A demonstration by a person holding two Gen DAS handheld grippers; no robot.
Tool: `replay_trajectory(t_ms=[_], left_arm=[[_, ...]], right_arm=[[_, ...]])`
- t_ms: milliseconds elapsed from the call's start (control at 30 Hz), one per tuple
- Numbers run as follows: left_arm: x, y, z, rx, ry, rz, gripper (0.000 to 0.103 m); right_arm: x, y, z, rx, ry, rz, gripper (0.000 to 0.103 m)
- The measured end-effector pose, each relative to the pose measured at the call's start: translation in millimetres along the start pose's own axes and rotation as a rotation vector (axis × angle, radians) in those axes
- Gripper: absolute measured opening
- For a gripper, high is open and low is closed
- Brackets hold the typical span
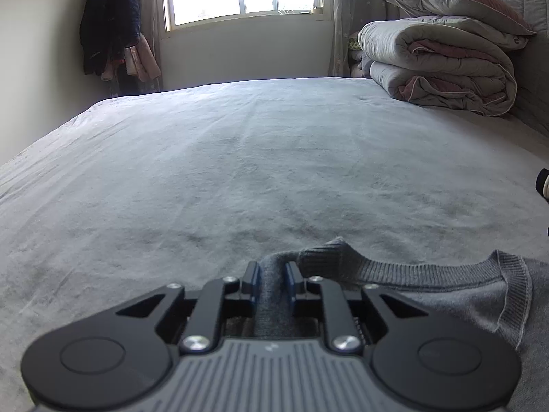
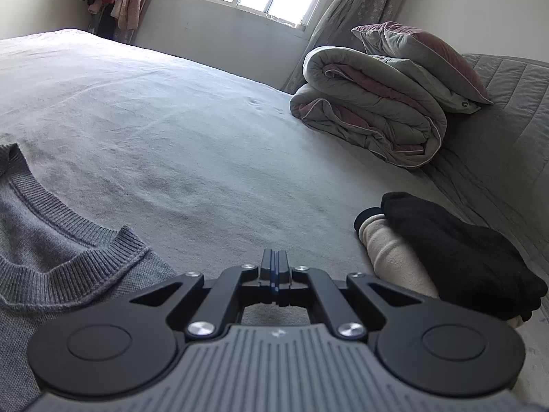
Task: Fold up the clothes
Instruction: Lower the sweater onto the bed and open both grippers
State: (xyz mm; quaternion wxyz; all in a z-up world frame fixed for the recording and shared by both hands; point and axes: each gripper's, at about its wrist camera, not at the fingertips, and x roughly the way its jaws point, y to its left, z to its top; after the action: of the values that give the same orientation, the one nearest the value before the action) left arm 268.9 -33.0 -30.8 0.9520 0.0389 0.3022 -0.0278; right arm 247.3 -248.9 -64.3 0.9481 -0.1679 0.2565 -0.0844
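Low on the bed [image 1: 206, 171], the grey sweater [image 1: 429, 295] lies spread, its shoulder fabric pinched by the left tongs [image 1: 272, 283]; beside its collar, the right tongs [image 2: 274, 274] hover level, fingers pressed together, empty.

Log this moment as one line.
left gripper: shut on sweater | right gripper: shut, empty | sweater on bed

At the bottom of the frame the left gripper [image 1: 272, 279] pinches a fold of the grey sweater [image 1: 429, 295], whose ribbed collar spreads lower right across the bed [image 1: 206, 171].
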Motion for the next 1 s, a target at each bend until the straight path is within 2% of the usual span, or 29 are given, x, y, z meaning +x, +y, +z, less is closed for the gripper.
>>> replay_trajectory(t_ms=[33,100,267,467,500,533,600,800,1000], left_arm=[[-4,-1,0,0.003,0.005,-0.004,0.045],[-13,-4,0,0.008,0.014,-0.012,0.055],[-35,-11,0,0.021,0.038,-0.032,0.057],[-75,-15,-6,0.012,0.049,-0.086,0.072],[-84,-15,-8,0.007,0.049,-0.099,0.075],[-92,-15,-9,0.002,0.048,-0.113,0.079],[-110,-16,-16,0.008,0.043,-0.155,0.080],[-152,-18,-40,0.056,0.052,-0.229,0.084],[-179,-12,-67,0.066,0.076,-0.261,0.085]], right_arm=[[-1,-1,2,0.007,0.007,0.006,0.000],[-9,-4,3,0.017,0.017,0.023,0.004],[-34,-1,4,-0.014,0.036,0.054,0.013],[-74,-6,-2,0.004,0.062,0.099,0.015],[-81,-8,-3,0.015,0.068,0.111,0.020],[-88,-11,-5,0.027,0.074,0.123,0.032],[-100,-14,-10,0.035,0.076,0.152,0.045],[-134,-6,-29,-0.040,0.108,0.194,0.045],[-161,-5,-39,0.006,0.146,0.246,0.049]])
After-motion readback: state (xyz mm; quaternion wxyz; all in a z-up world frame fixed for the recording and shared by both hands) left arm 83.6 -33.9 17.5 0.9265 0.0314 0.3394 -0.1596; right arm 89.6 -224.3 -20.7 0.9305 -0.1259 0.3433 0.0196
